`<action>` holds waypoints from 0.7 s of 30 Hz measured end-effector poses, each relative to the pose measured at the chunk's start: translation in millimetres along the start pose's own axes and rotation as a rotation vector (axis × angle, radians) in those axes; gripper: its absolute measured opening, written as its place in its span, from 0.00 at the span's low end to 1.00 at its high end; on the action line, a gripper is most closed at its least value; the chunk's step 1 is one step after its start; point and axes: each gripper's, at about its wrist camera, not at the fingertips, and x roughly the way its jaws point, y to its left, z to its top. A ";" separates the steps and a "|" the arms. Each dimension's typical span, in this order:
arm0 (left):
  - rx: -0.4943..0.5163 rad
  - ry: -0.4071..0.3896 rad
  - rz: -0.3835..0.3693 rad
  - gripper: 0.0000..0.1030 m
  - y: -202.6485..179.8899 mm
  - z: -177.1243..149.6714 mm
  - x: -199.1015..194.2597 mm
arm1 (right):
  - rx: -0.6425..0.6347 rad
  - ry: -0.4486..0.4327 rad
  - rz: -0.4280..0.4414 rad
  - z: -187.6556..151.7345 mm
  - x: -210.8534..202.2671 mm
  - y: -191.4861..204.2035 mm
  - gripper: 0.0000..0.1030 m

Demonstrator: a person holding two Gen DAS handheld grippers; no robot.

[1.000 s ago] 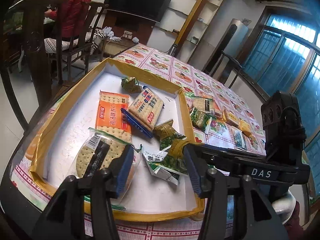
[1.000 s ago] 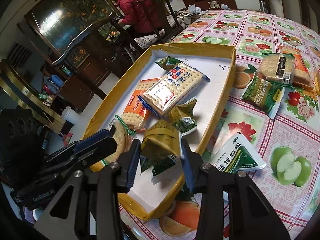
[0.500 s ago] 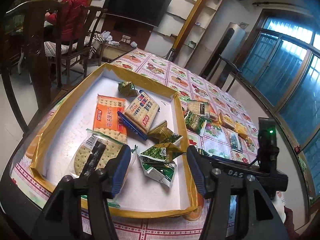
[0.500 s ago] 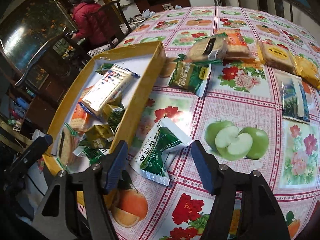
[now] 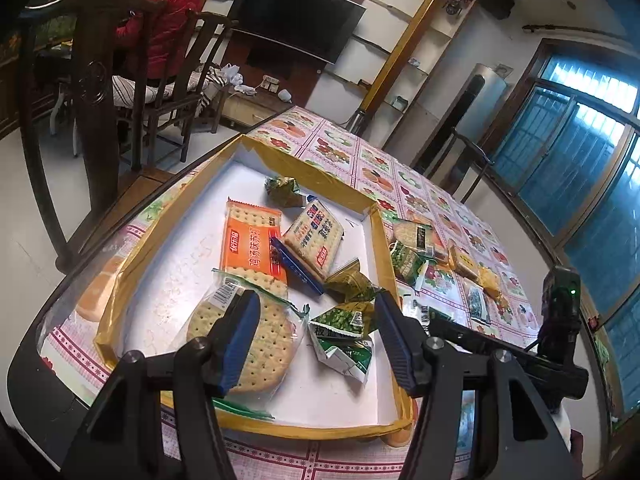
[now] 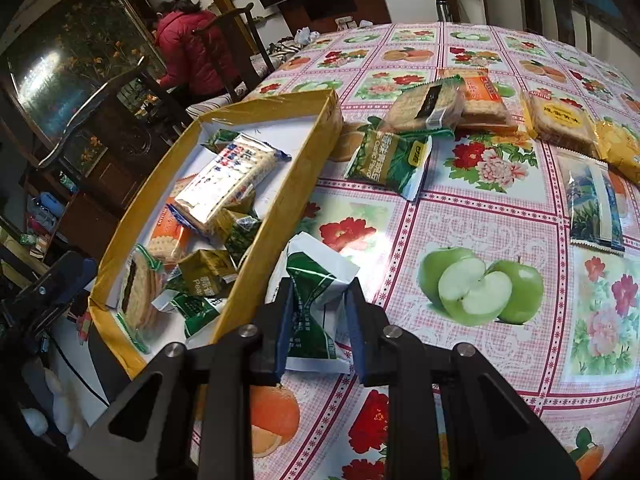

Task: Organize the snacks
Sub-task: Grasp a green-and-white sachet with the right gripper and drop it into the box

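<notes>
Right hand-held gripper [image 6: 318, 322] closing, pinching green-white sachet [image 6: 316, 300], left hand-held gripper [image 5: 316, 344] half open, empty

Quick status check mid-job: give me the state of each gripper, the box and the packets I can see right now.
Right gripper: jaws closing, green-and-white packet between them, lying on the tablecloth beside the box.
Left gripper: open, empty, over the box.
Yellow-rimmed box: open-topped, holding several packets.
Orange cracker pack: flat in the box.
Round cracker pack: in the box.
Garlic pea packet: outside the box.
</notes>
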 end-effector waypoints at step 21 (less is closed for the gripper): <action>0.045 -0.149 0.276 0.78 18.4 14.4 -48.0 | -0.311 0.067 0.126 -6.2 33.7 143.6 0.31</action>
